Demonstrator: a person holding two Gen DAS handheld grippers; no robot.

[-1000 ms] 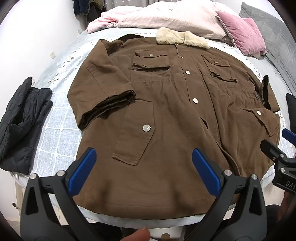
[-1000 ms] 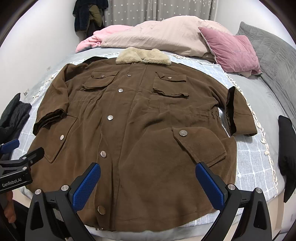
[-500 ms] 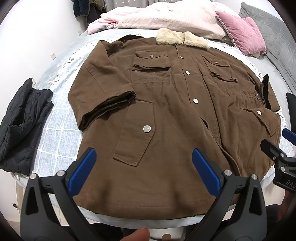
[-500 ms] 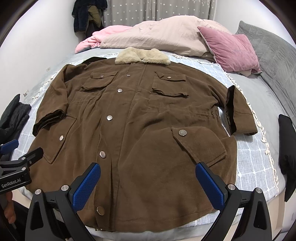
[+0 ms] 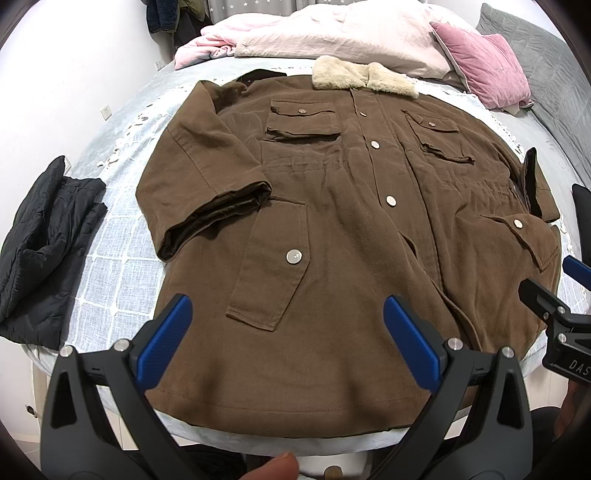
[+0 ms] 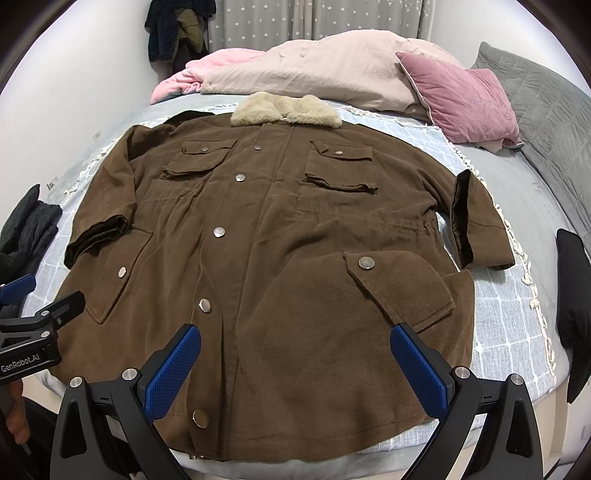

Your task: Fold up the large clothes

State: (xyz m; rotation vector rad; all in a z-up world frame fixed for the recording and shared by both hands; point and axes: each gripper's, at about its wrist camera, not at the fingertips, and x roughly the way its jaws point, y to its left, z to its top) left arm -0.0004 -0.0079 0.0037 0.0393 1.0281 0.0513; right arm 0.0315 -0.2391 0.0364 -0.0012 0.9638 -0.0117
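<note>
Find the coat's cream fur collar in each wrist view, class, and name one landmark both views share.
Left wrist: fur collar upper centre-right, at the brown coat's far end.
Right wrist: fur collar upper centre.
Shared landmark: pink pillow, right of the collar.

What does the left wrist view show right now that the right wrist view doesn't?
Only the left wrist view shows the whole black garment lying left of the coat, and a fingertip at the bottom edge. Only the right wrist view shows the curtain, the clothes hanging in the corner in full, and the coat's bottom button. Both show the brown coat spread flat, its fur collar, the pink pillow, and an open tool over the hem: left, right.
</note>
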